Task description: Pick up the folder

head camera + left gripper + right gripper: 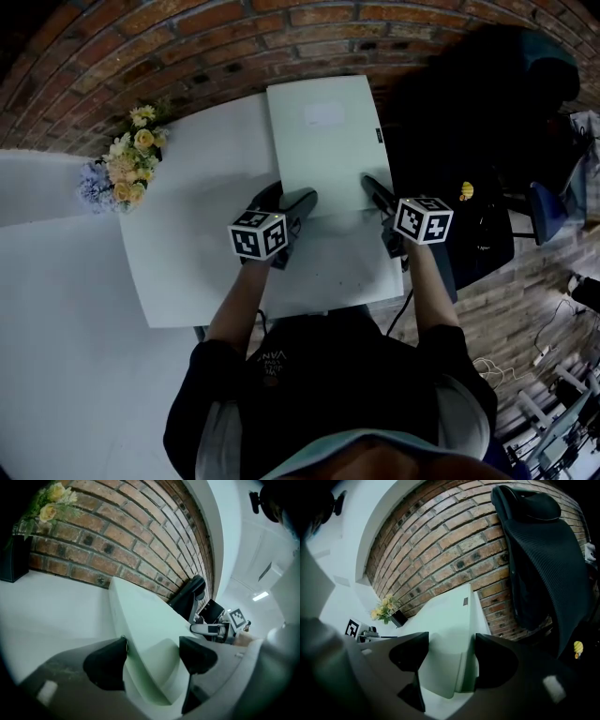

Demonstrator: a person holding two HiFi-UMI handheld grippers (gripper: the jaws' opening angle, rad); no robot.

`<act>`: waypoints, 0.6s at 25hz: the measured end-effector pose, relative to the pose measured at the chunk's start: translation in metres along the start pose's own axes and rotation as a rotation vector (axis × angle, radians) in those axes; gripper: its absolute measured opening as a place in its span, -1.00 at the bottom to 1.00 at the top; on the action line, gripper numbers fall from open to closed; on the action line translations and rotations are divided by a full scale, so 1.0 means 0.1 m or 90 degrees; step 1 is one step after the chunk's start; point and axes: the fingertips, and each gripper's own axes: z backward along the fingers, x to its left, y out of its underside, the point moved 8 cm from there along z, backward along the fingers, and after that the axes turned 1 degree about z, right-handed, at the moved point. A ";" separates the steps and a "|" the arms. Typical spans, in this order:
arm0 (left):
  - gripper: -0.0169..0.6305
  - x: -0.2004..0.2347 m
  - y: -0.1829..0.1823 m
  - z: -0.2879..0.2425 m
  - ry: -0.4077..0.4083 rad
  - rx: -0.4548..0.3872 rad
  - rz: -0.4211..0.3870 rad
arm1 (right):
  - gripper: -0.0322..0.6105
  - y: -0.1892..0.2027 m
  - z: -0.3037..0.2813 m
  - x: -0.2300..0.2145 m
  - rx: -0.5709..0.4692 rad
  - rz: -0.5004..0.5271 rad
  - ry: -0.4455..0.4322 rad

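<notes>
While the folder (323,141) lies flat on the table (187,234), left gripper (152,651) and right gripper (447,651) straddle its near corners, jaws wide apart and holding nothing: pre-grasp step, next likely needs both closing, then lifting.

Folder (323,141), between the right gripper's (449,654) jaws: was smooth, matt, pale green; card or plastic, unclear. Table (178,244) beneath: was white, smooth, matt. Wall (187,56) beyond: was rough red brick. Chair (543,559), to that gripper's right: was black mesh cloth.
</notes>
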 end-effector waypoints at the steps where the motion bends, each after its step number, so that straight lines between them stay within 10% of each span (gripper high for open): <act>1: 0.16 0.00 -0.01 0.01 0.001 0.001 -0.002 | 0.04 0.01 0.01 0.01 -0.001 -0.001 0.001; 15: 0.15 -0.06 -0.03 0.23 0.013 -0.006 -0.036 | 0.01 0.07 0.18 0.25 -0.030 0.024 0.005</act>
